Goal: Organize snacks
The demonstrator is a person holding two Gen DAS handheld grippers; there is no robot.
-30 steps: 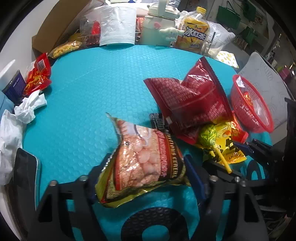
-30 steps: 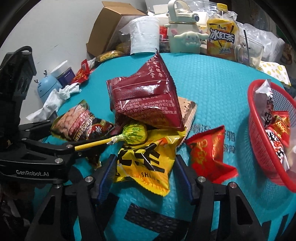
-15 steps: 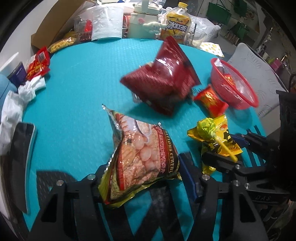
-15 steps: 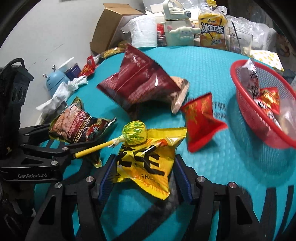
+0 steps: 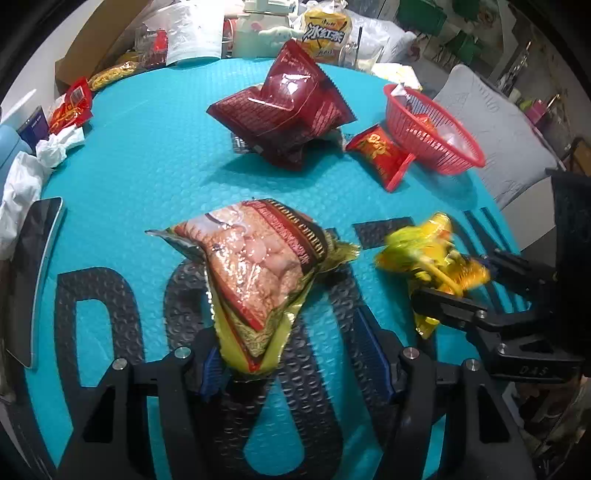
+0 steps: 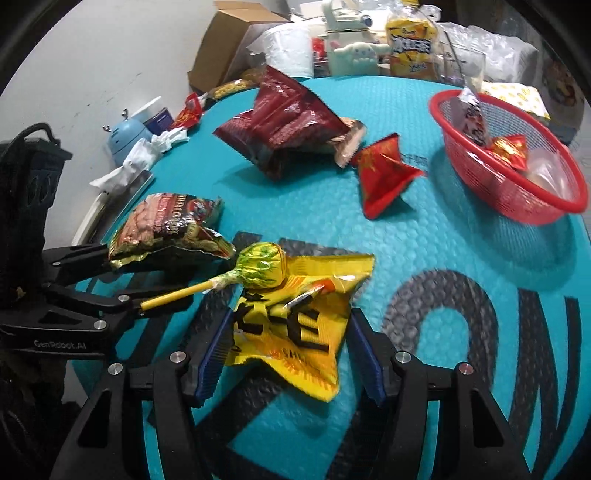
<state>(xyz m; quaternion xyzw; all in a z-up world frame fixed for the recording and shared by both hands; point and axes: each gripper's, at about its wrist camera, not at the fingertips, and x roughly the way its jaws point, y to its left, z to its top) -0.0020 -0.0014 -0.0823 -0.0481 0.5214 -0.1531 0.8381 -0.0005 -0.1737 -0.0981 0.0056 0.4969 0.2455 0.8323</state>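
Note:
My left gripper (image 5: pixel 295 365) is shut on the corner of a peanut snack bag (image 5: pixel 255 266), held above the teal mat; it also shows in the right wrist view (image 6: pixel 166 232). My right gripper (image 6: pixel 288 362) is shut on a yellow snack packet (image 6: pixel 295 325) with a green-yellow lollipop (image 6: pixel 258 271) lying on it; the packet shows blurred in the left wrist view (image 5: pixel 436 258). A red basket (image 6: pixel 517 192) with several packets inside stands at the right (image 5: pixel 436 147). A dark red bag pile (image 5: pixel 284 114) and a small red packet (image 5: pixel 384 155) lie on the mat.
A phone (image 5: pixel 33 273) and crumpled tissues (image 5: pixel 26 177) lie at the mat's left edge. Along the far edge stand a paper roll (image 5: pixel 192 33), a white kettle (image 6: pixel 351 48), a yellow drink bottle (image 6: pixel 413 44) and a cardboard box (image 6: pixel 229 48). A grey chair (image 5: pixel 495 122) is at the right.
Both grippers have lifted and pulled back from the pile with their packets. The dark red bags and small red packet stay behind on the mat, now farther away.

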